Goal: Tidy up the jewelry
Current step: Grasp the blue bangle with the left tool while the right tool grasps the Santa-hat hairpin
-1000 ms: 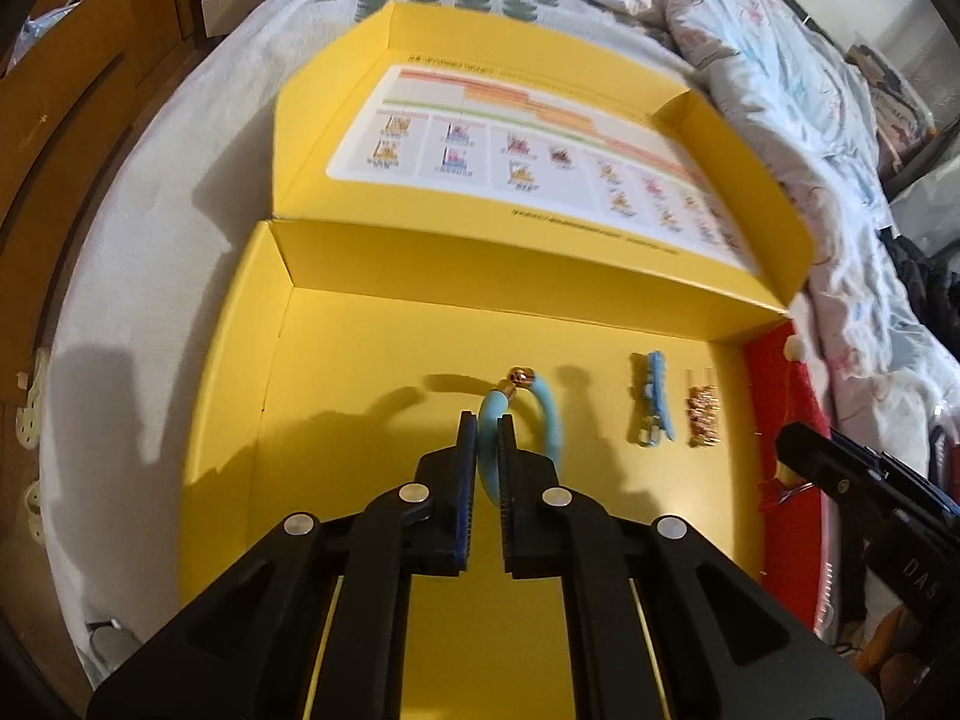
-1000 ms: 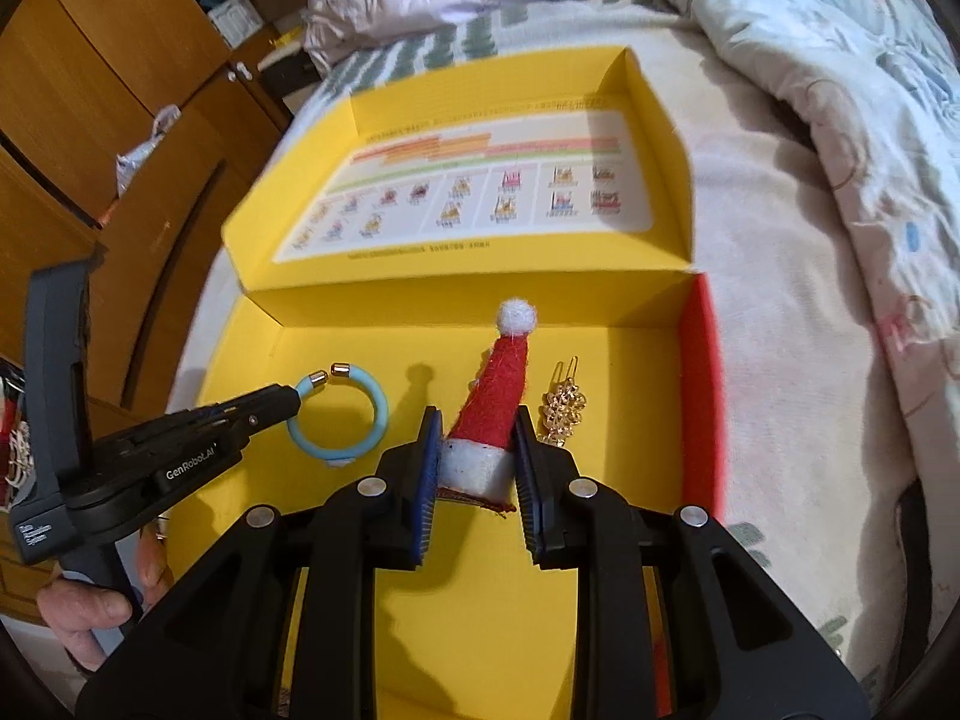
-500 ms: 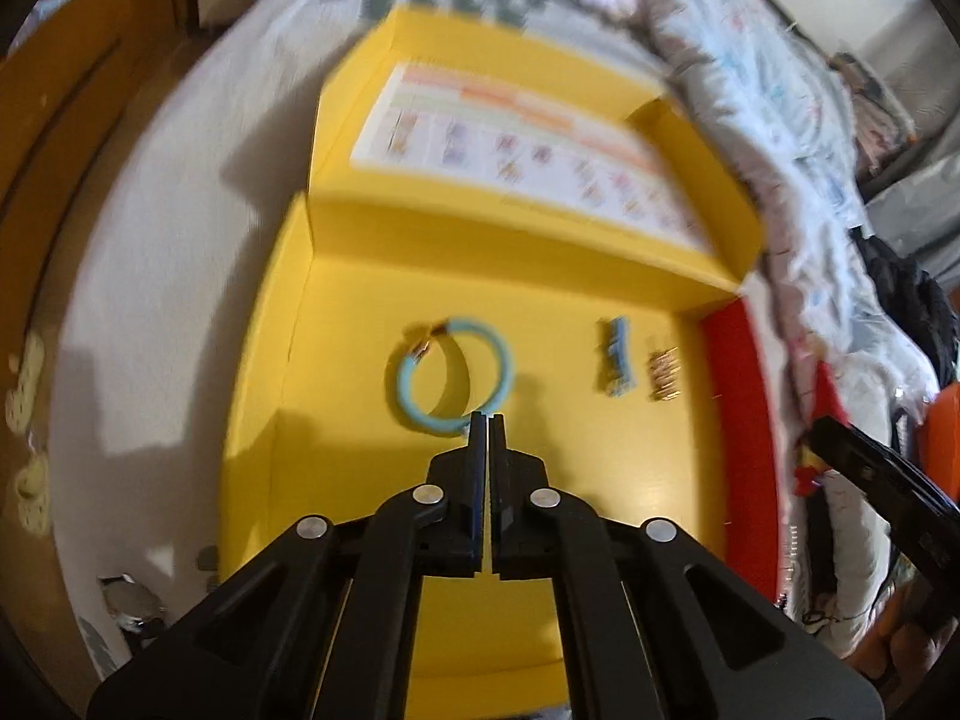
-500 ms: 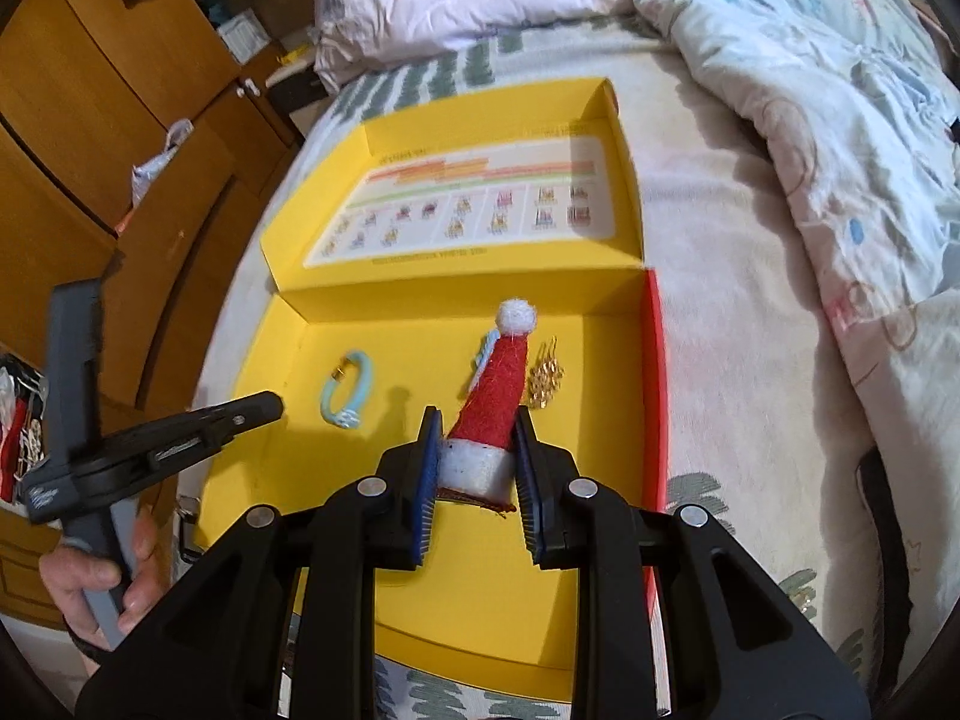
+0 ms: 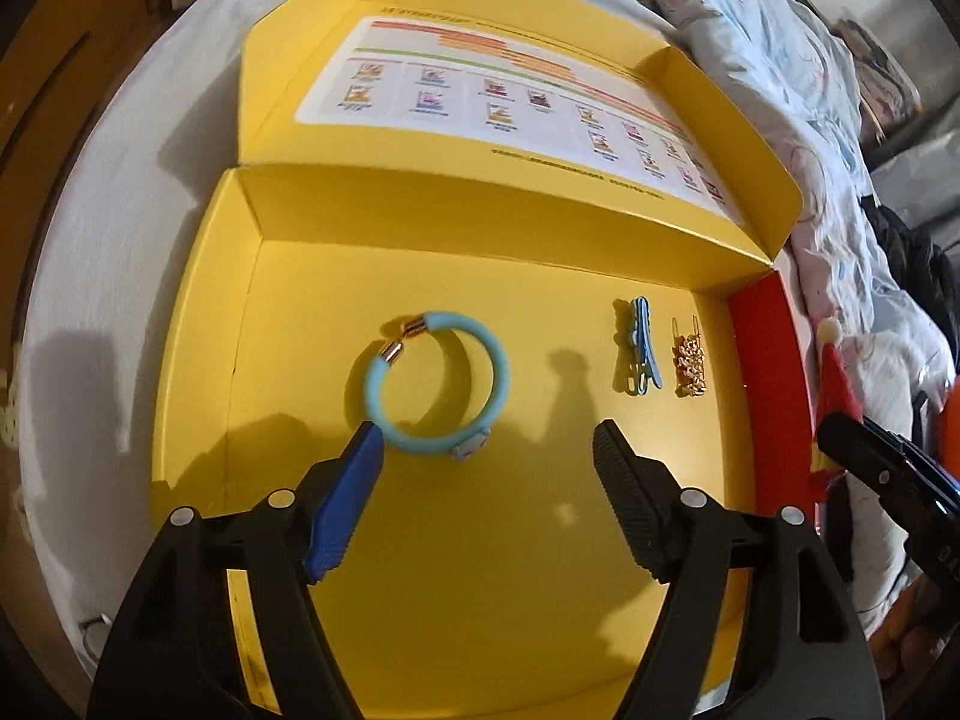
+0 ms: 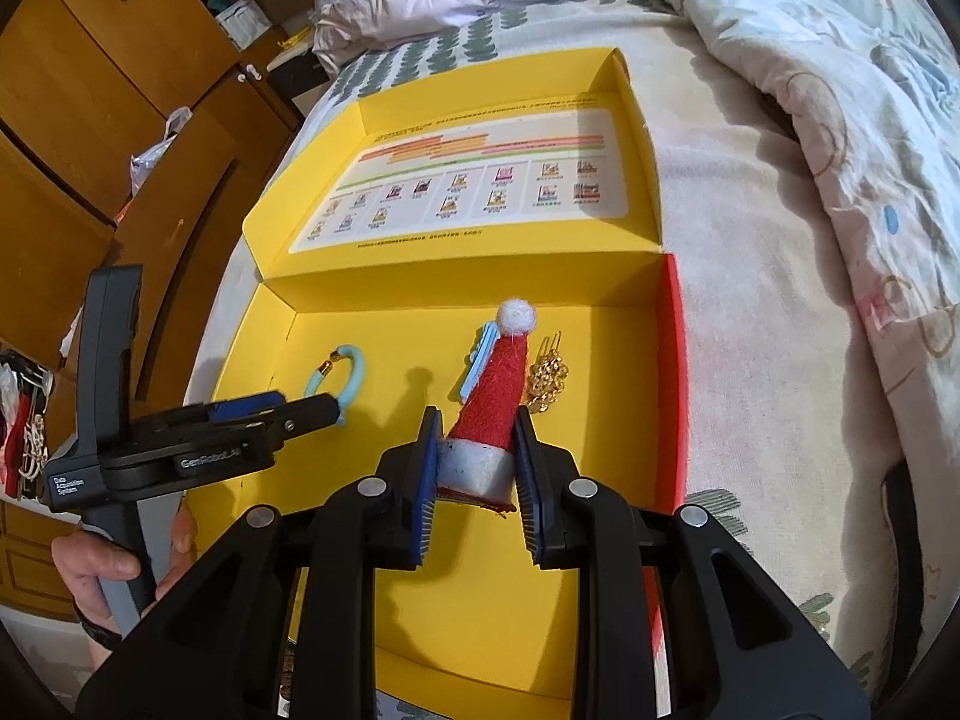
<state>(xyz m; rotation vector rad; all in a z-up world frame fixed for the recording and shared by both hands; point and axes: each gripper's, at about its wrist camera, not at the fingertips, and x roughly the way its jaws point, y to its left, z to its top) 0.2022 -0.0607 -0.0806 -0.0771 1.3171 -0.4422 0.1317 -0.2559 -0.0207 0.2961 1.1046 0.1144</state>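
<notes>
Left wrist view: left gripper (image 5: 487,444) opening wide, nothing between its jaws, blue bracelet (image 5: 438,383) flat on the yellow box (image 5: 198,324) floor just ahead. Right wrist view: right gripper (image 6: 474,450) clamps the Santa hat clip (image 6: 495,396) by its white brim above the box

Released since a second ago: light blue rubbery bracelet with gold end caps (image 5: 438,387), formerly pinched upright between the pads of the left gripper (image 5: 486,444), now lying flat on the floor of the yellow cardboard box (image 5: 480,570). Half a second ago shut on nothing just short of the ring; now jaws opening, spread wide, left blue pad (image 5: 351,495) at the ring's near edge, ring not clamped. Bracelet's gold-capped gap turned from top toward upper left.
</notes>
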